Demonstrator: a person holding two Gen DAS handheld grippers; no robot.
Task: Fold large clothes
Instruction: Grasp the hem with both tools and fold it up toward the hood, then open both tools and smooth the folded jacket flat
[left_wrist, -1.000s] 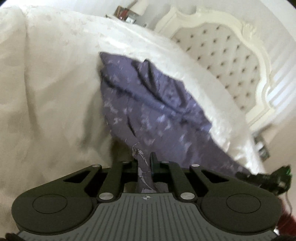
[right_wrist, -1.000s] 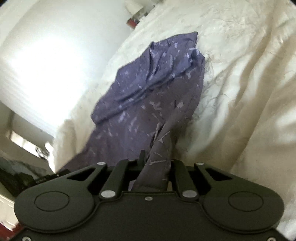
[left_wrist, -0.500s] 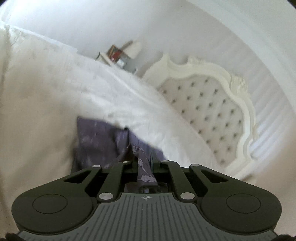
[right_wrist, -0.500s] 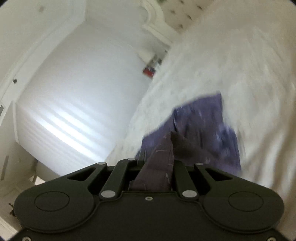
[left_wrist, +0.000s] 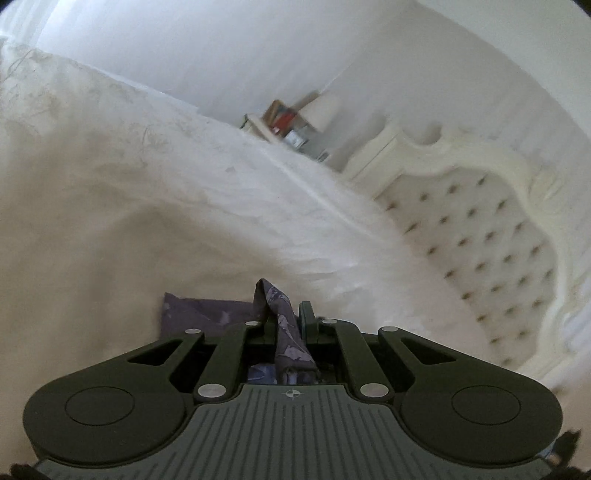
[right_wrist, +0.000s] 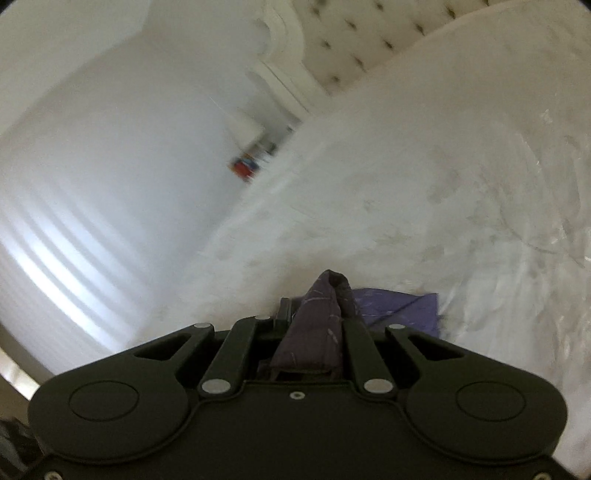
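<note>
A fold of the purple patterned garment is clamped between the closed jaws of the left gripper, with a bunched tip of cloth standing up above the fingertips and a strip running back between the fingers toward the gripper body. In the left wrist view, a flat purple panel of the same garment is seen lying just to the left of the jaws, resting on the white bed cover. The right gripper is likewise closed on the garment: a gathered ridge of darker purple cloth is pinched between its jaws and rises to a small peak ahead of them. In the right wrist view, a lighter purple panel is spread just to the right of the jaws, against the embossed white bed cover. Most of the garment is hidden below the gripper bodies in both views, so how it lies there cannot be told. A cream tufted headboard with a carved frame is seen at the right of the left wrist view and along the top of the right wrist view. A bedside stand holding blurred red and other items is placed beside the headboard against a white wall.
</note>
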